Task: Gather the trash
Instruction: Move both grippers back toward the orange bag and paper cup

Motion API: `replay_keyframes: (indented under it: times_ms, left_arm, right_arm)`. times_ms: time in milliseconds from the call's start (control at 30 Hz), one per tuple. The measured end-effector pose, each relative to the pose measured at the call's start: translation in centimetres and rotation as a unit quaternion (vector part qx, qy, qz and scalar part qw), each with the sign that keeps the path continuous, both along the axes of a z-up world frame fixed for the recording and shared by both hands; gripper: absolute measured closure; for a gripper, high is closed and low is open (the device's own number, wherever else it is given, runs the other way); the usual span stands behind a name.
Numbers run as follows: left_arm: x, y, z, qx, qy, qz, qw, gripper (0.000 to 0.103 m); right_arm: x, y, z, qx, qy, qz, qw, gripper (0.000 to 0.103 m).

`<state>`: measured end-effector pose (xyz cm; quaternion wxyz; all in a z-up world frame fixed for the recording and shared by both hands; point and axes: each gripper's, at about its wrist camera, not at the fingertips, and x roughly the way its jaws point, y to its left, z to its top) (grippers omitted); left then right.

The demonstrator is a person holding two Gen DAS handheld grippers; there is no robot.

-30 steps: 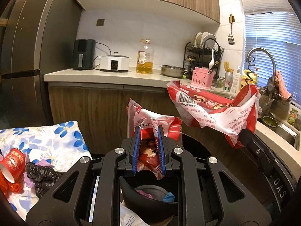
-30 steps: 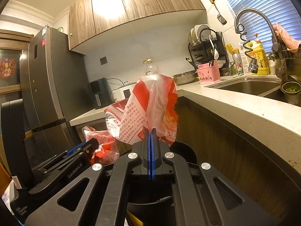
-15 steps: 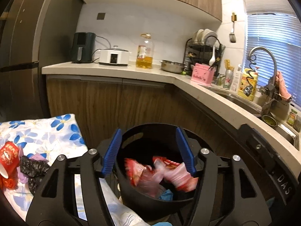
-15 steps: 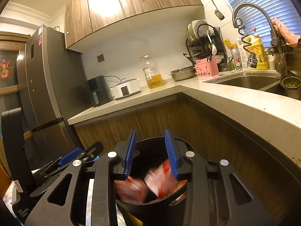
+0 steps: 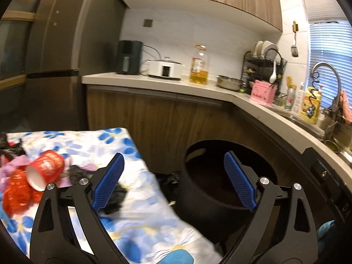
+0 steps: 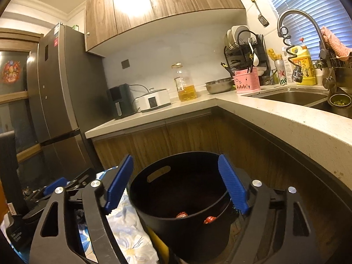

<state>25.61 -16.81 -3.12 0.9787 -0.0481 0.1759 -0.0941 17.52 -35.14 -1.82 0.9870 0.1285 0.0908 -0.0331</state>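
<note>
Cup lies left of the left tool

Now both tools are opening, nothing between their pads. The red paper cup lies tipped on the floral-clothed bench, left of the left tool; the right tool hovers over the black bin.

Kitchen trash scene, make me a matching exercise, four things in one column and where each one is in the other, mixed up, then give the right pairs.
Things:
1. red paper cup
2. black trash bin
3. oil bottle
4. pink cloth

Places:
A. standing on the counter by the white cooker
B. draped over the faucet
C. lying on its side on the floral cloth
D. on the floor in front of the wooden cabinets

Pairs: 1-C, 2-D, 3-A, 4-B
</note>
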Motion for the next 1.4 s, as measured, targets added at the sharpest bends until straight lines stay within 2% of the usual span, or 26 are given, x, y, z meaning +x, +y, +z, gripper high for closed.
replay_keyframes:
  times_ms: [200,700,900,1233,1400]
  left_arm:
    - [-2.6,3.4,-0.2,0.003,-0.005,0.048,0.9988,0.011]
    - [-8.0,11.4,-0.8,-0.001,-0.015,0.119,0.9928,0.011]
    - [-9.6,15.3,-1.8,-0.003,-0.013,0.159,0.9872,0.011]
    - [-11.0,22.6,-4.3,-0.006,0.011,0.231,0.9728,0.011]
    - [-11.1,25.6,-5.1,-0.008,0.024,0.262,0.9648,0.016]
  right_arm:
    - [-1.5,1.4,0.0,-0.007,-0.005,0.008,1.000,0.021]
    - [-4.5,7.4,-0.5,-0.016,-0.018,0.064,0.998,0.021]
    - [-4.3,10.2,-1.2,-0.020,-0.012,0.092,0.995,0.021]
    - [-3.0,15.4,-2.5,-0.029,0.005,0.141,0.990,0.021]
    - [-2.6,17.9,-2.9,-0.030,0.009,0.164,0.986,0.021]
